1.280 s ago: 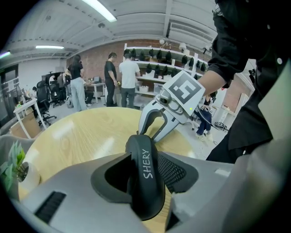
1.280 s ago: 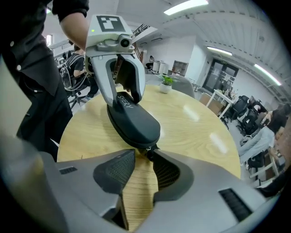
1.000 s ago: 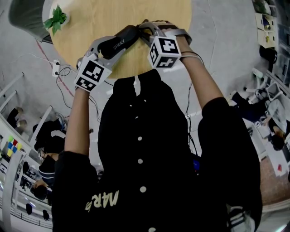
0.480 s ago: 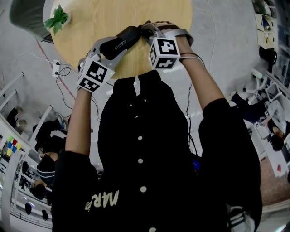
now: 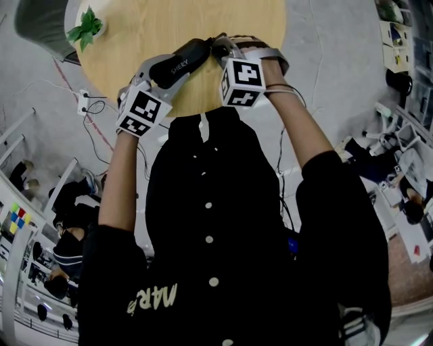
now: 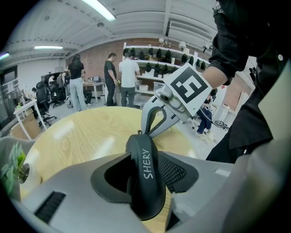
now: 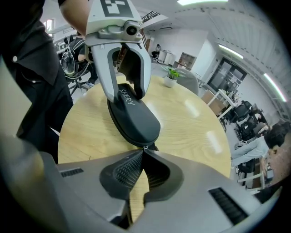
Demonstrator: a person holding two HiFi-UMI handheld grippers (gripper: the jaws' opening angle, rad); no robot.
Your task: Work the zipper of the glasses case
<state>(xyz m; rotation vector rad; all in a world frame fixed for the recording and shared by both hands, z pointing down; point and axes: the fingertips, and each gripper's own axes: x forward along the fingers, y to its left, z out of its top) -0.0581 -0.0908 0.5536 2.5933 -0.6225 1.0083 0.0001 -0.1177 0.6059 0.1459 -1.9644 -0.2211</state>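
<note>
Right tool (image 5: 218, 48) has clamped shut over the last second, and its marker cube has tipped a bit toward the person, while the left tool (image 5: 162, 71) only crept a little up the picture. Head view first: the black glasses case (image 5: 181, 59) hangs over the near edge of the round wooden tabletop (image 5: 203, 20). Its long axis runs diagonally from the left tool at lower left up to the right tool at upper right, and a small potted plant (image 5: 85, 26) sits well apart at the far left rim. Can't tell from up there whether the case actually touches the wood. In the left gripper view, the left tool (image 6: 143, 182) is clenched on the glasses case (image 6: 146, 159), which stands on edge between the pads. The white SHERY print reads along its length, and the long axis points straight away from the camera. The right tool (image 6: 146, 133) meets it at the far end. In the right gripper view it's the opposite: the glasses case (image 7: 134, 120) stretches away from the camera toward the left tool (image 7: 127, 91), which straddles its far half. The near, rounded end points right at the right tool (image 7: 143, 152), whose tips are pinched together on the little zipper pull (image 7: 145, 147) at that end.
</note>
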